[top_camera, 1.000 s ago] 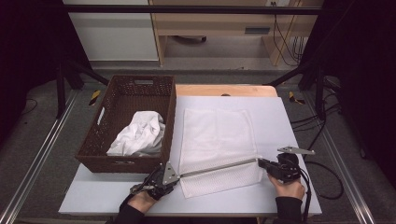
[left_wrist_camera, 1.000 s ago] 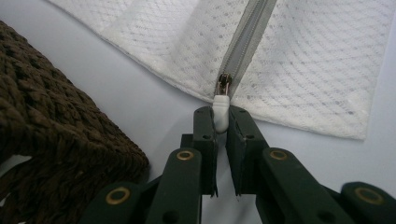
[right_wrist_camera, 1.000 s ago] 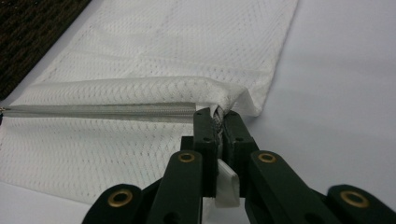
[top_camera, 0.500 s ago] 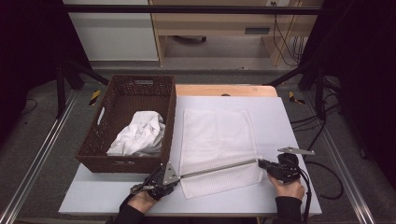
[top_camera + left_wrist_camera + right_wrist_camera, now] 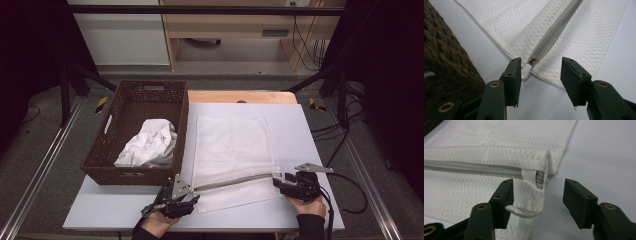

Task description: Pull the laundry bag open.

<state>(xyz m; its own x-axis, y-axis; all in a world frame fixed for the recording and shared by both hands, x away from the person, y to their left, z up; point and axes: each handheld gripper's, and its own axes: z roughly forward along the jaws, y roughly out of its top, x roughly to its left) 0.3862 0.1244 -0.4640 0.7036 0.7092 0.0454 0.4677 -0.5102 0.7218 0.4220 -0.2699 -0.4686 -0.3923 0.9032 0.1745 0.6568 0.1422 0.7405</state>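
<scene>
A white mesh bag point(image 5: 232, 150) lies flat on the pale table point(image 5: 310, 125), its grey zipper point(image 5: 235, 181) running across its near part. My left gripper point(image 5: 192, 192) sits at the zipper's left end. Its jaws have just been opening; the metal slider point(image 5: 532, 60) and white tab point(image 5: 526, 72) lie between them, close to the left pad, ungripped. My right gripper point(image 5: 276, 184) is at the zipper's right end. Its jaws have also just been opening, and the bag's corner and white loop point(image 5: 524, 213) lie loose between them.
A dark wicker basket point(image 5: 100, 170) stands left of the bag, close beside my left gripper, with a crumpled white cloth point(image 5: 147, 145) inside. A wooden board point(image 5: 240, 96) lies along the table's far edge. The right gripper's cable point(image 5: 350, 185) trails off the right side.
Both grippers' jaws have spread apart at the zipper's two ends. Neither hand has shifted, and the bag lies where it was.
</scene>
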